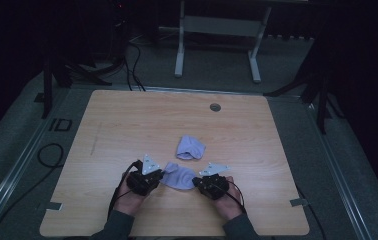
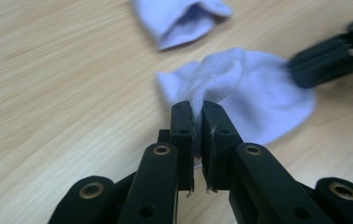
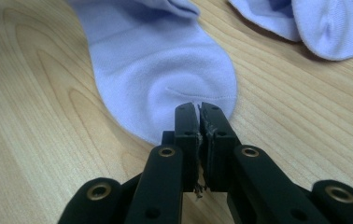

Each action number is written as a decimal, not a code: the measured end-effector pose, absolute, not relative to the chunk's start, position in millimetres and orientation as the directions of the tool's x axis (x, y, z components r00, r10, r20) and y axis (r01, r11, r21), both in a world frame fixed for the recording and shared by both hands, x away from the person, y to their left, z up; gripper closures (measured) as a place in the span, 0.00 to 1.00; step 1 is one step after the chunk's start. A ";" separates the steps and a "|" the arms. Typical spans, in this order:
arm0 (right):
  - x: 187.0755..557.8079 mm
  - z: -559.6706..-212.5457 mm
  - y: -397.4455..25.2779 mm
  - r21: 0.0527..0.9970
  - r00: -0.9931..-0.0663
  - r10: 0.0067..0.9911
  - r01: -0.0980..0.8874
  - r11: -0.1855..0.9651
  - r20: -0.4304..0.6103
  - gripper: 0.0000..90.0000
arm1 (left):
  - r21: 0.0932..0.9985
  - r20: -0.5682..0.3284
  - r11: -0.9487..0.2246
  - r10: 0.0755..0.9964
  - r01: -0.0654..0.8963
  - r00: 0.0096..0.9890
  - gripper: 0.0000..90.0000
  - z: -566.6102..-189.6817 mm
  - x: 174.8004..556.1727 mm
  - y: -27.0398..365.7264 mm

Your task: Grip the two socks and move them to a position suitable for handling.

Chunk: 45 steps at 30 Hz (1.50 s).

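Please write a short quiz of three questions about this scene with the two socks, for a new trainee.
1. True or false: the left gripper has its fingers closed on a fold of the near sock.
2. Where does the second sock lie? A) under the near sock B) apart from it, farther up the table C) in the right gripper
3. Which part of the near sock does the right gripper pinch: its middle or its edge?

Key
1. True.
2. B.
3. Its edge, at the rounded end.
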State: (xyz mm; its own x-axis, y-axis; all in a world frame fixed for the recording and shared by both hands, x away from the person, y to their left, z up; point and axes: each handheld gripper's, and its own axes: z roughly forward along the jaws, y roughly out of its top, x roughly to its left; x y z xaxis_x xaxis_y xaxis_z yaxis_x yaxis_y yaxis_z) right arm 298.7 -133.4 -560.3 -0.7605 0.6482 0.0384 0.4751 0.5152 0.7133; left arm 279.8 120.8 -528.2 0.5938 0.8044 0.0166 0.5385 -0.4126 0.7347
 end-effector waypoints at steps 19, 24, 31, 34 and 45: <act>298.8 -559.6 -136.2 0.708 -0.758 0.651 0.478 0.520 0.034 0.96 | 0.661 0.014 -0.334 0.900 0.671 0.435 0.87 -536.9 293.8 156.1; 298.7 -558.7 -138.2 0.702 -0.779 0.627 0.461 0.543 0.027 0.93 | 0.669 0.010 -0.340 0.893 0.661 0.449 0.85 -537.4 293.6 153.2; 298.2 -558.1 -139.0 0.697 -0.784 0.621 0.459 0.550 0.027 0.94 | 0.679 0.031 -0.403 0.851 0.614 0.523 0.86 -544.2 297.3 133.9; 297.9 -557.5 -139.8 0.693 -0.788 0.615 0.458 0.557 0.025 0.94 | 0.665 0.038 -0.412 0.852 0.623 0.523 0.88 -547.5 300.0 132.8; 298.1 -555.5 -150.1 0.676 -0.785 0.619 0.477 0.561 0.041 0.94 | 0.632 0.014 -0.430 0.838 0.644 0.546 0.95 -550.5 291.1 128.6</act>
State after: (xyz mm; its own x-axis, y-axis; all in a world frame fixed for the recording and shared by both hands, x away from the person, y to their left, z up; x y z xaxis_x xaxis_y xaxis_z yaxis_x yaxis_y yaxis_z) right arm 298.1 -150.1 -555.5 -0.7847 0.6186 0.0405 0.4773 0.5612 0.6762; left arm 291.1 128.6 -550.5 0.5458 0.8378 0.0143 0.6443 -0.4305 0.6321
